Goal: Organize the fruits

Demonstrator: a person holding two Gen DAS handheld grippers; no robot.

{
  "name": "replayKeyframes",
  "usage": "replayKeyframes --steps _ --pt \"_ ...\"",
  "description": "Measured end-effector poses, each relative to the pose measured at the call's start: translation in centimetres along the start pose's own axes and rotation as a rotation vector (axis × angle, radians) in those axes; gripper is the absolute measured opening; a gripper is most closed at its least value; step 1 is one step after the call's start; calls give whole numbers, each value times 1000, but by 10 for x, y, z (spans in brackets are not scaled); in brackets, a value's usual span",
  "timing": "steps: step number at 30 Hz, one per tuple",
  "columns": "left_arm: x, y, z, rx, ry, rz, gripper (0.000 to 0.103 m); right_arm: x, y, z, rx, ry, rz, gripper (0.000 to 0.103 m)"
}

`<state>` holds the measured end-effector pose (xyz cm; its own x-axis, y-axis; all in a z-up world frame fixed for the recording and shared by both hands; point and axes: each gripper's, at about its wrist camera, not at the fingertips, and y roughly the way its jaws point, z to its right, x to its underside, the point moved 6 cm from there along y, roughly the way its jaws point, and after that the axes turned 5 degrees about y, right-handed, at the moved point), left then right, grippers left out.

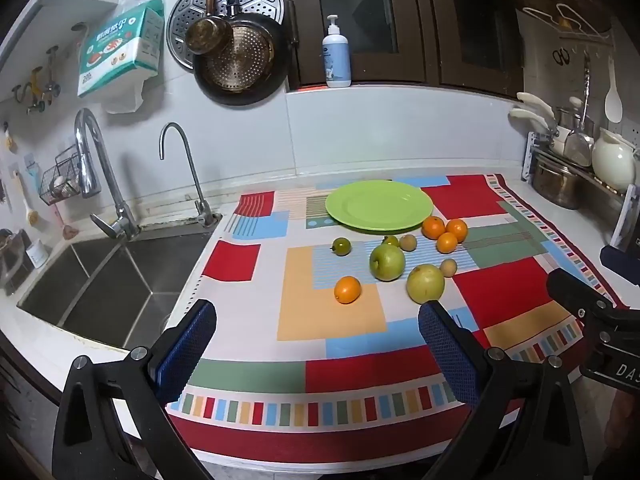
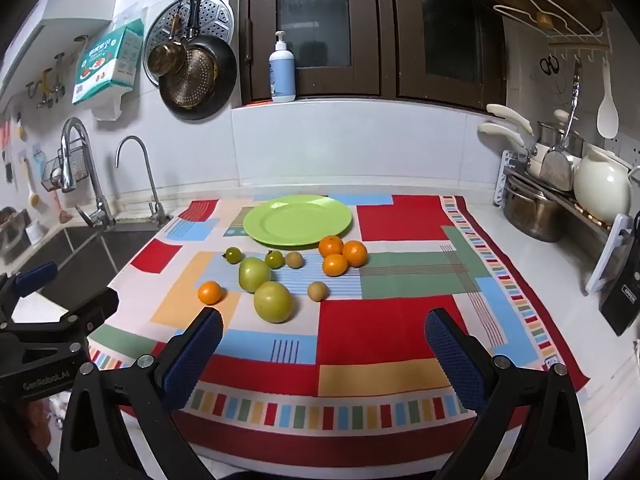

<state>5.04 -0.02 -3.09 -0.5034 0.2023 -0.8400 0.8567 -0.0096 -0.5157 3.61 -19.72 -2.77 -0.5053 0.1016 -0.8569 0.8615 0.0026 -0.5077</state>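
Item: green plate (image 2: pixel 298 221), bare, at the far side of the patterned cloth (image 2: pixel 400 312). Item: loose fruit on the cloth just in front of the plate, none on it yet: three oranges (image 2: pixel 343 255) touching in a cluster, a lone orange (image 2: pixel 209 292) nearest the sink (image 1: pixel 108 280), two large green fruits (image 2: pixel 264 286) almost touching, two small green tomatoes (image 2: pixel 254 257), two small tan fruits (image 2: pixel 306 276). Your left gripper (image 1: pixel 316 336): jaws wide apart, empty, above the near cloth. Your right gripper (image 2: pixel 324 340): jaws wide apart, empty, likewise short of the fruit. Hazards: round fruit will likely roll if a pad nudges it off-centre; the lone orange could run toward the sink. Reaching into the cluster may scatter its neighbours. Small tomatoes may bruise or slip under a hard squeeze.
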Motion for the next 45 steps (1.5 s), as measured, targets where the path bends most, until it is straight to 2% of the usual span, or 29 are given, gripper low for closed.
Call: replayKeyframes --steps 9,18,45 --pt "-5 -3 6 -20 3 7 103 0 1 1 -8 9 5 102" --pt "-4 -5 -1 -5 -12 9 103 -5 -3 -10 -9 -3 13 102" --pt "-10 -8 -6 -6 -15 25 103 -3 -1 -7 -22 -15 34 102"
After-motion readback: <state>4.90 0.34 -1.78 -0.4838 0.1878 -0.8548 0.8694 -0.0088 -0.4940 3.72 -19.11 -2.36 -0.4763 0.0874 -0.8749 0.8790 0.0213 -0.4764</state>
